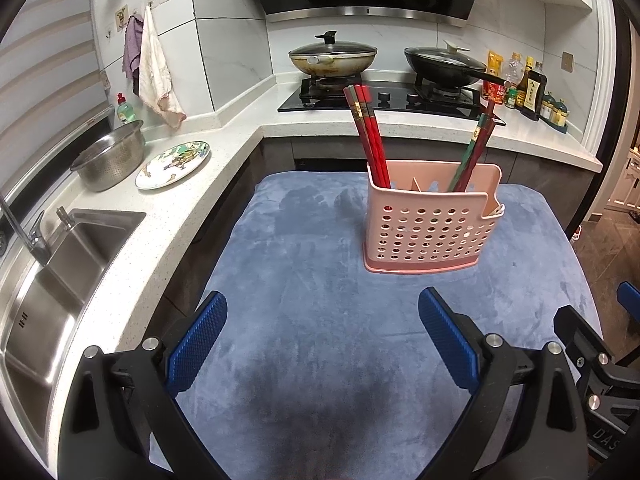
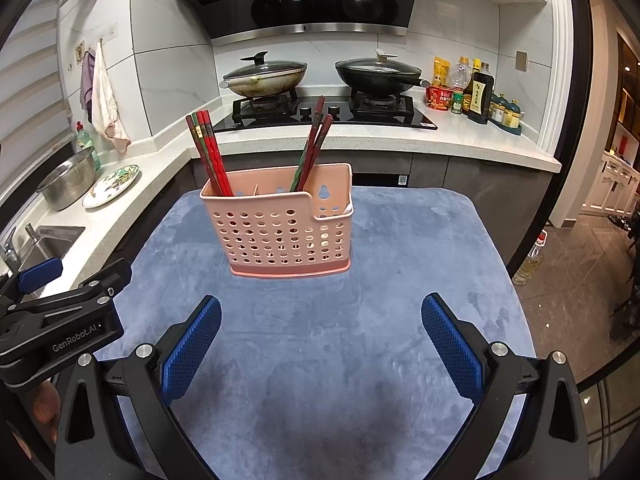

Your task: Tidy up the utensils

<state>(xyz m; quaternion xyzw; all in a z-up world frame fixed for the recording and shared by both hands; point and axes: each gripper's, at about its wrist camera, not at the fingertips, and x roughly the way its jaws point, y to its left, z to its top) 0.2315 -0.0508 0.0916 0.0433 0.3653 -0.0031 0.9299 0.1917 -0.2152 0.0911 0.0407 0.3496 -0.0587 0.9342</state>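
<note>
A pink perforated utensil holder (image 1: 430, 224) (image 2: 286, 228) stands upright on a blue-grey cloth (image 1: 320, 320) (image 2: 360, 320). Red chopsticks (image 1: 370, 136) (image 2: 210, 152) lean in its left compartment. Dark red and green chopsticks (image 1: 474, 152) (image 2: 312, 148) lean in its right compartment. My left gripper (image 1: 322, 320) is open and empty, in front of the holder and above the cloth. My right gripper (image 2: 320, 328) is open and empty, also in front of the holder. The left gripper's body shows at the left edge of the right wrist view (image 2: 60, 312).
A white counter (image 1: 168, 216) wraps around the left and back. It holds a steel sink (image 1: 52, 280), a colander (image 1: 110, 158) and a patterned plate (image 1: 174, 164). Two lidded woks (image 1: 332, 58) (image 1: 444, 62) sit on the stove. Sauce bottles (image 1: 528, 88) stand at the back right.
</note>
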